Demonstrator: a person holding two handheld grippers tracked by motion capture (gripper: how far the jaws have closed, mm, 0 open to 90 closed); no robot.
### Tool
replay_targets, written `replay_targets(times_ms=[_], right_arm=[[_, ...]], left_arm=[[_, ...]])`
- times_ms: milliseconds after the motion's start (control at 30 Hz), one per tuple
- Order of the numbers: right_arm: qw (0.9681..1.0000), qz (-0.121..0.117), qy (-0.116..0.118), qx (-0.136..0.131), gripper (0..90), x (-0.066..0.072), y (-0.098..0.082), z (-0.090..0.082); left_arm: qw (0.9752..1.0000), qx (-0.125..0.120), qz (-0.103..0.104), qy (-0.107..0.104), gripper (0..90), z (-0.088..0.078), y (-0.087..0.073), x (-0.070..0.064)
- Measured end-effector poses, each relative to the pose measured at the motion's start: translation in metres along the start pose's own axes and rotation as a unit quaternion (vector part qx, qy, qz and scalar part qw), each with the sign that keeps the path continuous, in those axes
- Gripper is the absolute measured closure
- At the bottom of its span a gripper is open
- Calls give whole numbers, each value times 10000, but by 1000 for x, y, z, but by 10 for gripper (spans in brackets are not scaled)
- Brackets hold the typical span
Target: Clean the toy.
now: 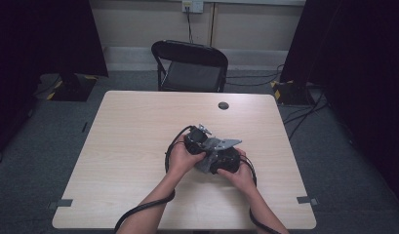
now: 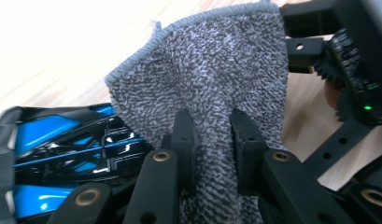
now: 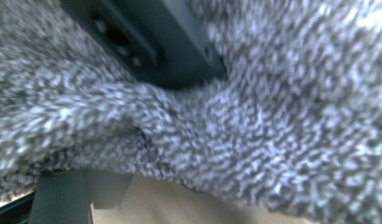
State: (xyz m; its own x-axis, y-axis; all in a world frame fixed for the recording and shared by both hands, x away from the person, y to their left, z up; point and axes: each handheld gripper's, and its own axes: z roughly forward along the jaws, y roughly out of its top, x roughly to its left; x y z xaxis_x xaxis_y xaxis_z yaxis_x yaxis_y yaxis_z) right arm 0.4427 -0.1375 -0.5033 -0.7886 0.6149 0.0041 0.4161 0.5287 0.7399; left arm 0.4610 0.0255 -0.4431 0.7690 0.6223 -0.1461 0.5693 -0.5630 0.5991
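Note:
A grey terry cloth point(image 2: 212, 70) stands between the two black jaws of my left gripper point(image 2: 212, 128), which is shut on its lower part. The cloth's stitched edge rises toward the top of that view. Beside it at the left lies a glossy black and blue object point(image 2: 62, 144), partly under the cloth. My right gripper point(image 2: 352, 70) is at the cloth's far right, a green light on its body. In the right gripper view the same cloth point(image 3: 272, 130) hangs blurred right at the lens and hides the jaw tips. From above, both hands hold the left gripper point(image 1: 196, 140) and right gripper point(image 1: 225, 160) close together.
The pale wooden table point(image 1: 138, 161) has a round cable hole point(image 1: 223, 105) near its far edge. A black folding chair point(image 1: 189, 66) stands behind the table. Cables point(image 1: 138, 210) trail from both grippers toward the near edge.

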Motion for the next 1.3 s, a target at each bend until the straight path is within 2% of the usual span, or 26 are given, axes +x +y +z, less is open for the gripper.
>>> replay_targets(times_ms=[100, 233, 300, 467, 1067, 1300], right_arm=[[10000, 0, 6, 1, 232, 0, 0, 0], [10000, 1, 2, 0, 232, 0, 0, 0], [10000, 0, 1, -1, 232, 0, 0, 0], [10000, 2, -3, -4, 232, 0, 0, 0], [10000, 6, -9, -3, 232, 0, 0, 0], [10000, 6, -13, -6, 232, 0, 0, 0]], left_arm=[[9999, 24, -39, -109, 744, 6, -2, 2], [9999, -10, -68, -102, 744, 8, -3, 2], [10000, -3, 20, -6, 744, 8, -4, -1], [9999, -51, 80, 81, 743, 7, -6, -2], [9997, -105, -21, 226, 744, -1, -5, 9], [9989, -120, -28, 448, 745, -6, -5, 16]])
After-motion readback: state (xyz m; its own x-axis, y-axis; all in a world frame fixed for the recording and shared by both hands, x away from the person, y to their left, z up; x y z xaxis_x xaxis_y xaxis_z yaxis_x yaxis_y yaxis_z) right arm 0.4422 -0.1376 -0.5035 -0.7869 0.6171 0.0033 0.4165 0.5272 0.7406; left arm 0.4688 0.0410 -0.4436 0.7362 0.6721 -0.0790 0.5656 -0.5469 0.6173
